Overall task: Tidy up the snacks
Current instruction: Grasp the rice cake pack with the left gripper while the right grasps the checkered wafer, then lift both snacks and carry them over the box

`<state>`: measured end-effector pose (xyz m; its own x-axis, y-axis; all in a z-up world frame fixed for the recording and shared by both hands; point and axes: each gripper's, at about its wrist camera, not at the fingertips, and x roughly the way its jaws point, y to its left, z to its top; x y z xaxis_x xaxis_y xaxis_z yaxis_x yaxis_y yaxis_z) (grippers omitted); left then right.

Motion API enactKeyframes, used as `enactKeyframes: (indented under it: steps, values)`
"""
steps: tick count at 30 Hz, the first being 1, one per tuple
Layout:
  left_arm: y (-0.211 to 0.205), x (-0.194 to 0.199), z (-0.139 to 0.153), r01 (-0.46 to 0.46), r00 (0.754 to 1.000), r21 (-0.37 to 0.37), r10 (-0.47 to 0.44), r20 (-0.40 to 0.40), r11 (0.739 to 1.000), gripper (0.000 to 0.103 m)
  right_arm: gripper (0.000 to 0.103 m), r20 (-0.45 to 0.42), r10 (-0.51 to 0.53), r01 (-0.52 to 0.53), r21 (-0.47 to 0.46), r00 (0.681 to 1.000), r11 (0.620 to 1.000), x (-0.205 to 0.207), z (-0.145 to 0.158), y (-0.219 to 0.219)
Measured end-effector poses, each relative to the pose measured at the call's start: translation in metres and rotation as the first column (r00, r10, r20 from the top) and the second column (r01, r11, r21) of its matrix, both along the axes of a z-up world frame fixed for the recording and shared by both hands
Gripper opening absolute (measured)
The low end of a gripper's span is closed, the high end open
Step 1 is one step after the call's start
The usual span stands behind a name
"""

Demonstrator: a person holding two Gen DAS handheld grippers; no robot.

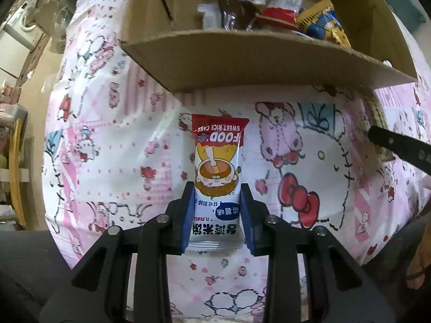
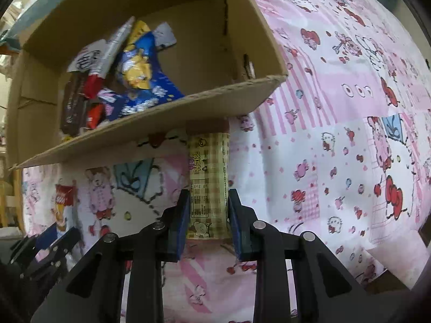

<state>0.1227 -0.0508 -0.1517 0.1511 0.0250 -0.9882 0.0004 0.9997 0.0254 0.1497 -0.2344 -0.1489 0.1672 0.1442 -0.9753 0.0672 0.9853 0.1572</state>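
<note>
Left wrist view: left gripper (image 1: 216, 204) points down, blue pads (image 1: 188, 215) closed against the sides of a white sweet rice cake packet (image 1: 217, 172) lying on the pink cartoon-print cloth (image 1: 121, 140). Cardboard box (image 1: 242, 62) sits just beyond, snacks piled inside. Right wrist view: right gripper (image 2: 207, 215) clamped narrow on a tan checked snack packet (image 2: 208, 177) on the cloth, its far end touching or tucked under the box front flap, can't tell which. Blue-yellow bag (image 2: 142, 80) lies in the box.
</note>
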Motion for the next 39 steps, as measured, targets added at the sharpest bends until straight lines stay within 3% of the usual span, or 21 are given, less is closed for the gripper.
enactKeyframes:
  steps: [6,17,23,28,32,35,39]
  values:
    - [0.015,0.0,0.01,-0.028,0.999,0.006,0.028,0.023,1.0,0.028,0.029,-0.03,0.07,-0.067,0.107,0.997,0.992,-0.019,0.007,0.022]
    - [0.042,-0.002,0.025,-0.046,0.996,0.034,0.044,0.073,0.998,0.028,0.029,0.007,0.132,-0.131,0.159,0.991,0.979,-0.03,0.033,0.049]
    - [0.039,-0.009,0.049,-0.033,0.985,0.047,0.025,0.171,0.998,0.028,0.029,0.057,0.121,-0.13,0.204,0.991,0.97,-0.035,0.06,0.037]
    - [0.042,-0.013,0.067,-0.059,0.975,-0.015,0.061,0.216,0.998,0.028,0.029,0.182,0.093,-0.134,0.23,0.979,0.964,-0.041,0.1,0.031]
    - [0.045,-0.013,0.093,-0.079,0.971,-0.097,0.099,0.217,0.992,0.028,0.029,0.31,0.059,-0.131,0.215,0.949,0.968,-0.045,0.129,0.024]
    - [0.047,-0.014,0.115,-0.078,0.961,-0.136,0.111,0.252,0.988,0.027,0.029,0.346,0.038,-0.123,0.229,0.938,0.966,-0.047,0.138,0.021]
    - [0.048,-0.007,0.138,-0.057,0.941,-0.126,0.096,0.325,0.99,0.027,0.029,0.385,0.011,-0.12,0.261,0.923,0.958,-0.041,0.153,0.02]
